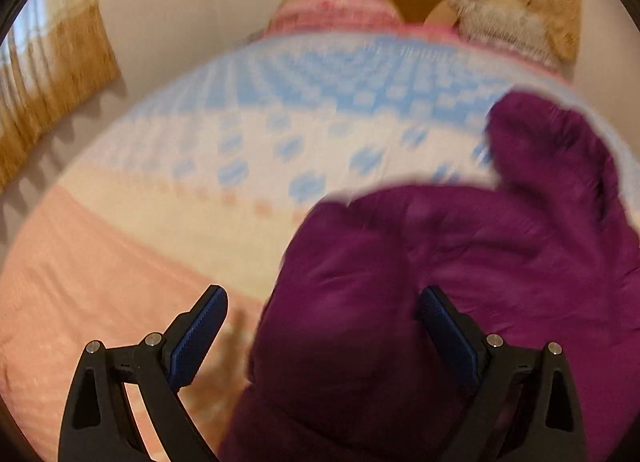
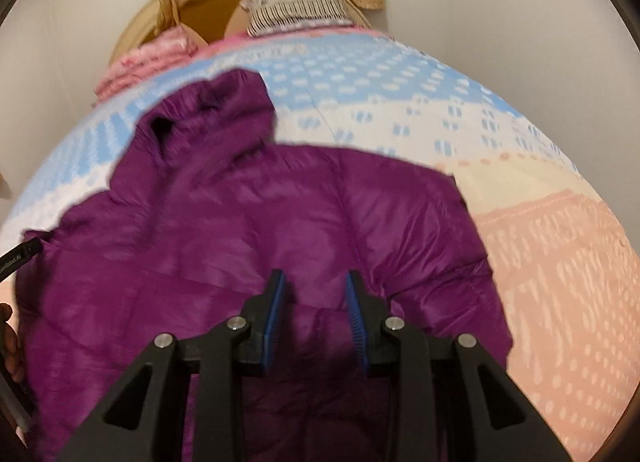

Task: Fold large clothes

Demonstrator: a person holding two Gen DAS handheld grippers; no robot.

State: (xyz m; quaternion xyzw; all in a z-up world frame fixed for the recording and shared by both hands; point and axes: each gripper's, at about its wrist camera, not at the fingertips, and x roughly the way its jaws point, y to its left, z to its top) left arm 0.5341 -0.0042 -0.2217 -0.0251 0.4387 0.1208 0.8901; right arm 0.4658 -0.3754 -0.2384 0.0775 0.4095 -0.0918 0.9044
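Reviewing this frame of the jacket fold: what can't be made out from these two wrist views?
- Left wrist view: motion blur smears the bedspread pattern and the headboard end.
- Left wrist view: the purple jacket runs past the right and bottom edges, so its hem is unseen.
- Right wrist view: whether the right gripper pinches jacket fabric; its own body hides the pads' lower part.
- Right wrist view: the jacket's far sleeve is cut off at the left edge.

The puffy purple jacket (image 2: pixel 256 222) is smooth, shiny cloth. The pink, cream and blue bed cover (image 2: pixel 560 262) is soft, dull cloth. The black plastic grippers have bumpy blue pads (image 2: pixel 275 316).
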